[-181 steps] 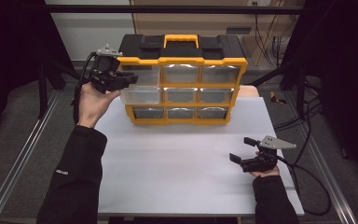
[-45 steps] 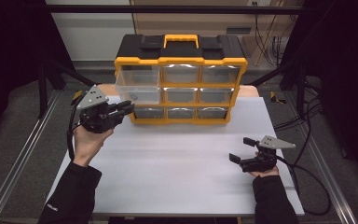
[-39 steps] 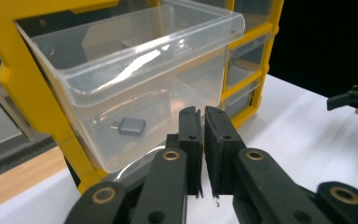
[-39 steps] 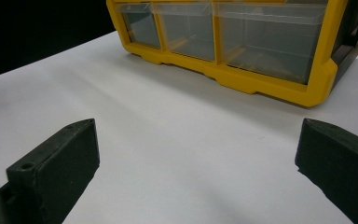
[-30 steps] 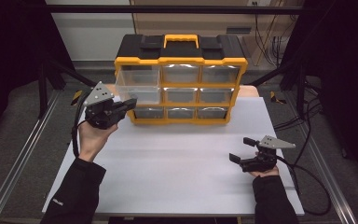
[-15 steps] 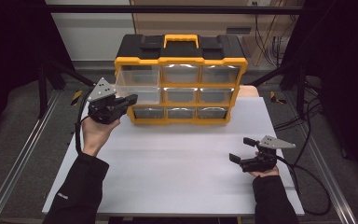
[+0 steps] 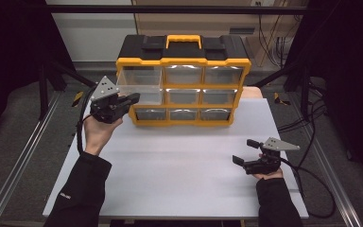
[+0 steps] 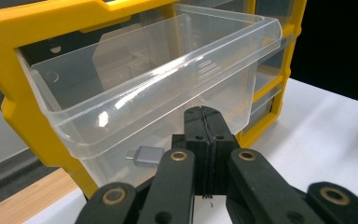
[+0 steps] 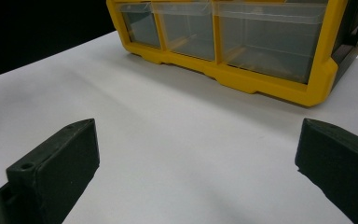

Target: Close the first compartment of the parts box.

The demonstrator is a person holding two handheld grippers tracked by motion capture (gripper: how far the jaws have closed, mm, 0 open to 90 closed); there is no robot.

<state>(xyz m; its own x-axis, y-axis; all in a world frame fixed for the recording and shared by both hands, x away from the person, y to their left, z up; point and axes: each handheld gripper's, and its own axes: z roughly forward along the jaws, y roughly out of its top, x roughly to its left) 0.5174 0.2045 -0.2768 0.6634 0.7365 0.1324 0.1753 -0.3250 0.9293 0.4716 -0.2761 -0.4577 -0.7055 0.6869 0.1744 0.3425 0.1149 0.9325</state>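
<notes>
- Clear plastic drawer point(image 7: 139, 84): standing pulled out from the top-left bay of the yellow organiser point(image 7: 183, 80) at the far side of the white counter point(image 7: 179, 165); a small grey metal part point(image 8: 149, 156) is lying on its floor.
- Left gripper point(image 7: 131, 99): hovering at the drawer's front, low on its face; fingers point(image 8: 205, 140) are pressed fully together with nothing between them, as the left gripper view is showing.
- Right gripper point(image 7: 246, 152): resting near the counter's front right, well apart from the organiser; fingers point(image 9: 56, 163) are standing wide and gripping nothing.
- Step in hand, by judgement: pushing the drawer home with the closed fingertips.
- Handling advice: placing the tips at the middle of the front wall and pressing straight along the runners, level and slow, so the drawer is not skewing or jamming in its bay.
- Caution: the organiser is standing unbraced and may be sliding back under a hard shove.
</notes>
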